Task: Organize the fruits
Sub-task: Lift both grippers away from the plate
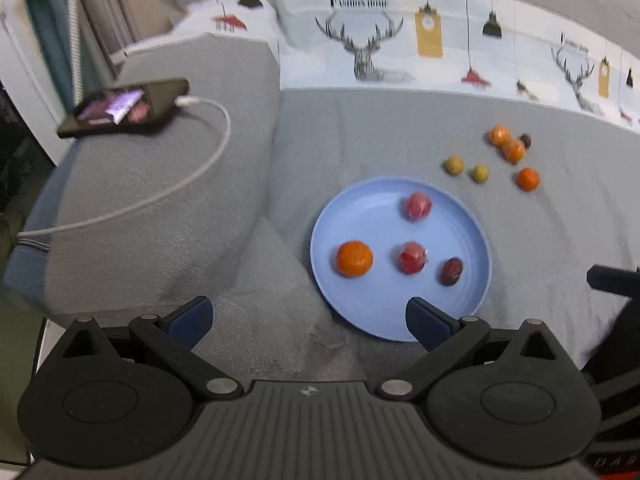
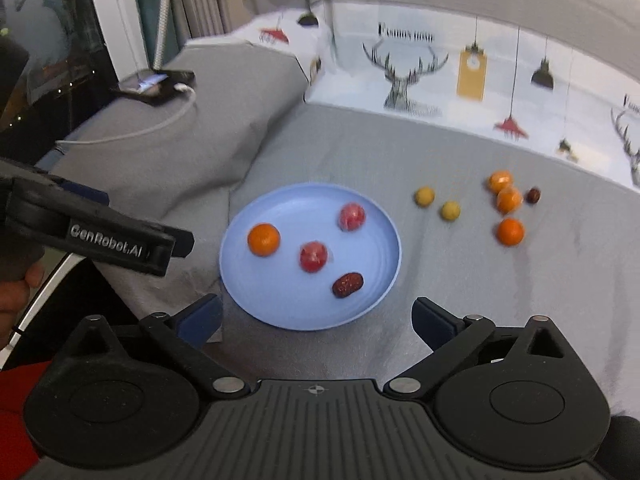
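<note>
A light blue plate (image 1: 464, 312) (image 2: 372, 288) lies on grey cloth. It holds an orange (image 1: 354, 259) (image 2: 263, 239), two red wrapped fruits (image 1: 419, 205) (image 1: 412, 257) (image 2: 352, 216) (image 2: 313, 256) and a dark red date (image 1: 451, 271) (image 2: 347, 284). Beyond the plate on the cloth lie two yellow-green fruits (image 1: 455, 165) (image 1: 480, 173) (image 2: 424, 196) (image 2: 450, 211), three oranges (image 1: 528, 179) (image 2: 510, 231) and a dark date (image 1: 525, 141) (image 2: 533, 195). My left gripper (image 1: 308, 322) is open and empty, near the plate's left front edge. My right gripper (image 2: 318, 322) is open and empty, just before the plate.
A phone (image 1: 124, 108) (image 2: 156, 86) with a white charging cable (image 1: 192, 184) lies on the grey sofa arm at left. A printed white cloth (image 1: 400, 40) with deer and lamps covers the back. The left gripper's body (image 2: 92, 228) shows at left in the right wrist view.
</note>
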A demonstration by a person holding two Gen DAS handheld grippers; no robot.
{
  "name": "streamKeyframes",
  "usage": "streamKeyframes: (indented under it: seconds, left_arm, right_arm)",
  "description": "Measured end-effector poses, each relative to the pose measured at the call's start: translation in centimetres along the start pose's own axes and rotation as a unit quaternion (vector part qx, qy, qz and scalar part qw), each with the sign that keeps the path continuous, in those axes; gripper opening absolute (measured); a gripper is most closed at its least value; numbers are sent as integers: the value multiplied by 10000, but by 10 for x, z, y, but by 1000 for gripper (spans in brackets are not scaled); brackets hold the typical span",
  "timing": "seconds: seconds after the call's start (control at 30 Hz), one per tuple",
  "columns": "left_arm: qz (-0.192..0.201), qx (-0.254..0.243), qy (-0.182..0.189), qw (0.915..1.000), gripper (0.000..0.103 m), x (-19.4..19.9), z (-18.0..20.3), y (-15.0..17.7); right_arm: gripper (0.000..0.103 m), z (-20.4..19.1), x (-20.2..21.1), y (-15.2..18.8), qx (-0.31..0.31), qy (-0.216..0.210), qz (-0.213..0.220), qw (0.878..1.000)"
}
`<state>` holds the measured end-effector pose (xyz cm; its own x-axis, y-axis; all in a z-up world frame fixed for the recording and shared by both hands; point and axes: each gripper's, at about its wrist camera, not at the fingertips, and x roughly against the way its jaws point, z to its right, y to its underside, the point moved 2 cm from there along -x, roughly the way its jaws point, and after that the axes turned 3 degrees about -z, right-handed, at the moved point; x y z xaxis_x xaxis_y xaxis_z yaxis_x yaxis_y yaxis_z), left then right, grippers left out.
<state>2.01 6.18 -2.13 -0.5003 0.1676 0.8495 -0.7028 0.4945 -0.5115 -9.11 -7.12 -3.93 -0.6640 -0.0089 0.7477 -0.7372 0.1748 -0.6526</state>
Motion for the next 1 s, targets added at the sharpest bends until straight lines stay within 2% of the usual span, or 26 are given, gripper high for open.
streamKeyframes:
  seconds: [0.23, 0.47, 1.0]
  left_arm:
    - [198, -46, 4, 9998, 103, 31, 15, 17]
    - [401, -35, -45, 9992, 103, 49, 19, 22]
    - [482, 12, -30, 9988, 103, 54, 16, 26]
  right_arm:
    - [102, -6, 38, 9, 144, 99, 487, 9987]
    - [102, -6, 60, 15, 142, 167, 760, 9969]
    - [102, -10, 67, 19, 150, 173, 830, 9963]
